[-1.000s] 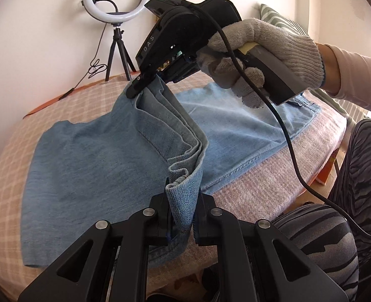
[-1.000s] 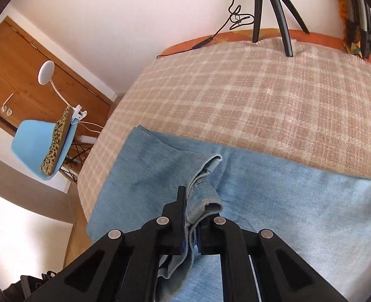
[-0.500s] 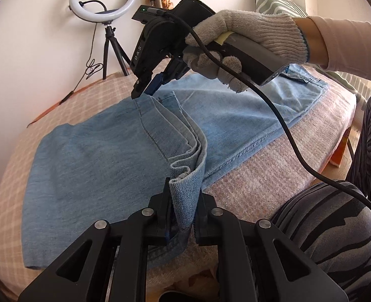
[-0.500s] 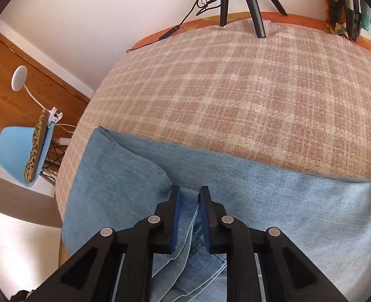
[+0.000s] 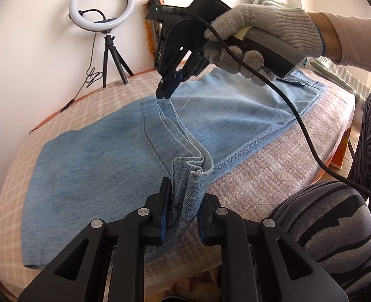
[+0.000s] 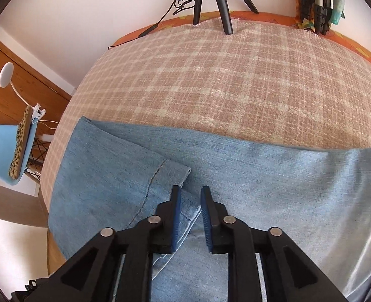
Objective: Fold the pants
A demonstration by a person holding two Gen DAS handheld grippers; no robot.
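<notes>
Denim pants (image 5: 105, 166) hem pinched, left gripper (image 5: 183, 209)

Right gripper (image 6: 190, 201) fingers opening over folded pants (image 6: 261, 171); hem lies slack between, unpinched.

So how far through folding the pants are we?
Done: the pants are folded over once, hem laid flat on the cloth. In hand: the right gripper is opening, off the denim; the left gripper still pinches the near hem corner, starting to open. Left: release it, then any further fold.
</notes>
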